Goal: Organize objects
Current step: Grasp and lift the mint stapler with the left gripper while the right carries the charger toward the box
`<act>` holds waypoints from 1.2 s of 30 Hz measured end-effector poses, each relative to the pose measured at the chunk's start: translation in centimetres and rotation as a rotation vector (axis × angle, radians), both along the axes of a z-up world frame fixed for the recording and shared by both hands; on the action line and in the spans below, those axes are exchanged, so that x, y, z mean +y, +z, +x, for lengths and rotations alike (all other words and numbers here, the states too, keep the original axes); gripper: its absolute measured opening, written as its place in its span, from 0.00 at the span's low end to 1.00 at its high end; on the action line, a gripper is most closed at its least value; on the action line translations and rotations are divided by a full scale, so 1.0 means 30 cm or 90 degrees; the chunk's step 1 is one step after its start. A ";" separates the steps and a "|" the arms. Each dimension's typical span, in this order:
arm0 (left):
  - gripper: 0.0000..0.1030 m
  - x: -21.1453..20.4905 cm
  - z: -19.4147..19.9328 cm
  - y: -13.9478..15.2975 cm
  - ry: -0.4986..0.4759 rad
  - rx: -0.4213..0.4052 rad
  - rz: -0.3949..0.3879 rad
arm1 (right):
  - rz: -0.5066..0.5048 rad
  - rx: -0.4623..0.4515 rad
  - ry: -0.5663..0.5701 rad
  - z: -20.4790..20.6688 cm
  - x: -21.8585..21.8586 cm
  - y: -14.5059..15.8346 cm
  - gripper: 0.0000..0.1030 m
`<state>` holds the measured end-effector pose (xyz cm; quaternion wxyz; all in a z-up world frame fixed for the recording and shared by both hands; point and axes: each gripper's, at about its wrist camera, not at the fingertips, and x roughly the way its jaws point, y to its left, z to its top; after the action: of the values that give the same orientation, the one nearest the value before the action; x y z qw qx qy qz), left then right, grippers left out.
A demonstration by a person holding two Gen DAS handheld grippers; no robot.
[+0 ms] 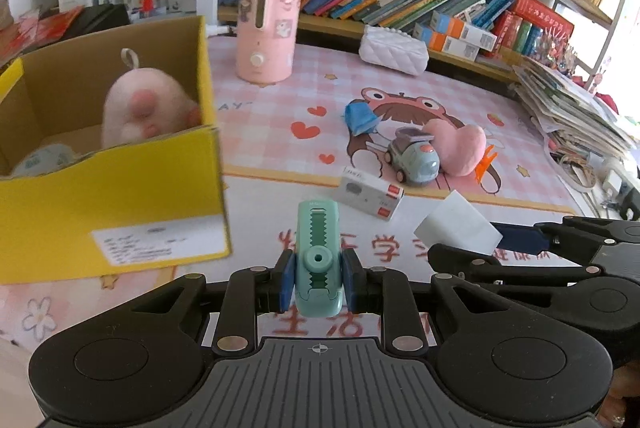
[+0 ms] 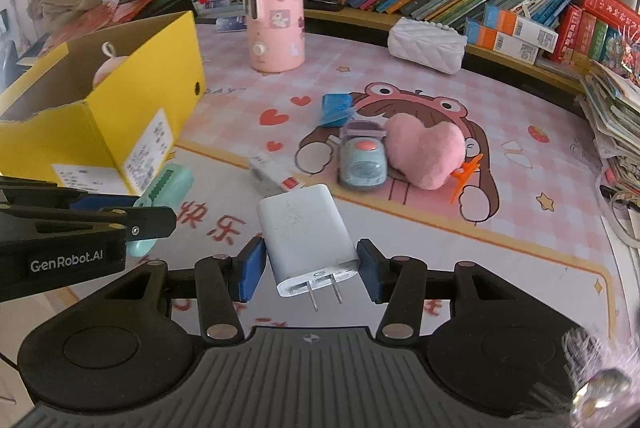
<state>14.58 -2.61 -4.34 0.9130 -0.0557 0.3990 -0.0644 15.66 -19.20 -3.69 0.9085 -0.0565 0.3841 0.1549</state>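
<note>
Sitting between parted right jaws (untouched): white charger.

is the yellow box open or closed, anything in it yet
Open: the yellow box has no lid over it. Inside are a pink plush toy and a pale object I cannot identify.

"GenRobot.AI" — on left gripper body

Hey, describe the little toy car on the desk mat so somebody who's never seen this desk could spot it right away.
Find the big frog cartoon printed on the pink checked desk mat. On its lower left sits the toy car, touching the pink plush heart to its right, a blue packet just behind. It is the only wheeled thing: rounded, grey-green, lilac top, coral button.
</note>
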 end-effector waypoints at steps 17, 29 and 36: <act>0.22 0.234 -0.262 0.032 0.009 -0.011 -0.003 | 0.001 -0.014 0.016 -0.265 0.247 0.033 0.46; 0.22 0.374 -0.407 0.055 0.031 -0.027 0.008 | 0.015 -0.026 0.034 -0.404 0.398 0.043 0.46; 0.22 0.440 -0.471 0.070 0.044 -0.042 0.014 | 0.020 -0.037 0.049 -0.451 0.472 0.052 0.46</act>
<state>0.45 10.58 -2.24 0.9279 -0.0576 0.3670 -0.0301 2.11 -5.04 -2.13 0.9135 -0.0616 0.3524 0.1939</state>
